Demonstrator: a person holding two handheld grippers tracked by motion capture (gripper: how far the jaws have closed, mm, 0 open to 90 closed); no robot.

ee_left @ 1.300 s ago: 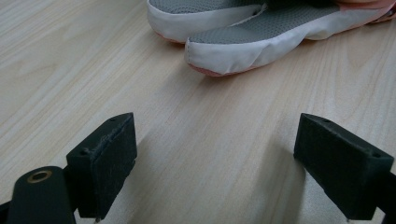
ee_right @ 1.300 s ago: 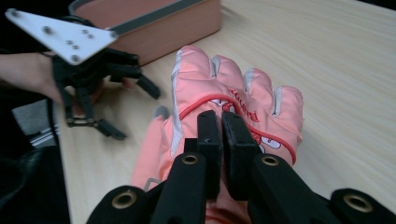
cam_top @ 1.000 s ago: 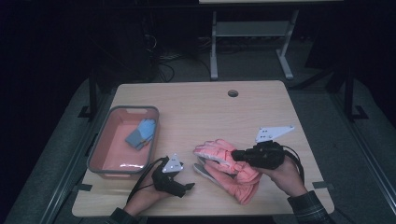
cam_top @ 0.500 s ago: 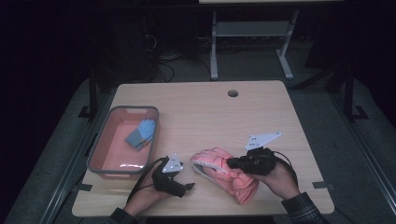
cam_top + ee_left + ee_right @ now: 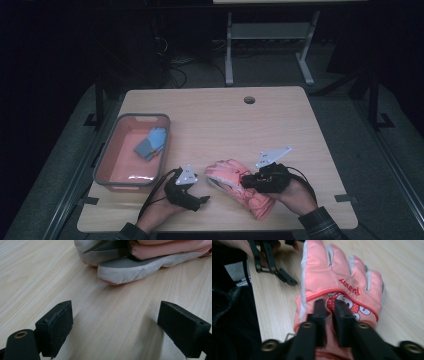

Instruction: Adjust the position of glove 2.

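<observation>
A pink padded glove point(image 5: 231, 176) with grey-white trim lies flat near the table's front edge, fingers pointing left. My right gripper point(image 5: 245, 181) rests over its back near the cuff. In the right gripper view its jaws point(image 5: 328, 303) stand a narrow gap apart; they have just been opening, and a ridge of the glove point(image 5: 337, 277) shows between them. My left gripper point(image 5: 204, 199) lies low on the table just left of the glove. Its jaws point(image 5: 117, 315) are wide open on bare wood, with the glove's fingertips point(image 5: 130, 270) a short way ahead.
A grey-rimmed pink bin point(image 5: 132, 117) sits at the table's left with a blue folded item point(image 5: 150, 142) inside. A cable hole point(image 5: 249, 100) is at the far middle of the table point(image 5: 210, 125). The left gripper also appears far off in the right gripper view point(image 5: 274, 267).
The right gripper has slid left and toward the front edge over the glove, and the glove now lies flatter. The left gripper has stayed put.
</observation>
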